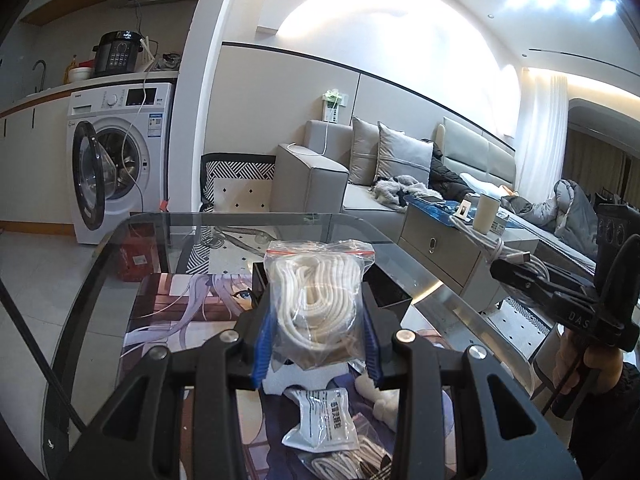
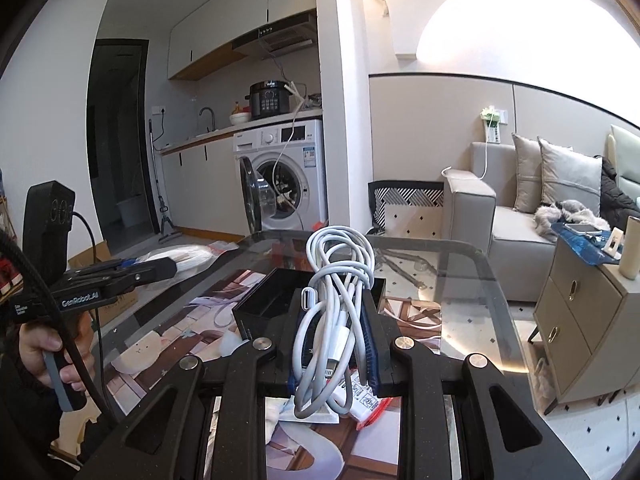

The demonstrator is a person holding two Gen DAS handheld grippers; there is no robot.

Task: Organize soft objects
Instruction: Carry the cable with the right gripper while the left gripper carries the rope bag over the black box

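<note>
My left gripper point(image 1: 318, 322) is shut on a clear zip bag of white rope point(image 1: 316, 300), held above the glass table point(image 1: 120, 264). My right gripper point(image 2: 334, 332) is shut on a coiled white charging cable point(image 2: 340, 280). A black open box point(image 2: 280, 292) stands on the table just beyond both loads; it also shows in the left wrist view point(image 1: 390, 294). The right gripper with its cable shows at the right edge of the left wrist view point(image 1: 516, 266). The left gripper with its bag shows at the left of the right wrist view point(image 2: 160, 266).
A printed mat point(image 1: 180, 304) covers the table. On it below the left gripper lie a white pouch point(image 1: 324, 420), a small white soft toy point(image 1: 380, 396) and another rope bag point(image 1: 348, 460). A side cabinet point(image 2: 580, 312) and sofa point(image 2: 516, 232) stand to the right.
</note>
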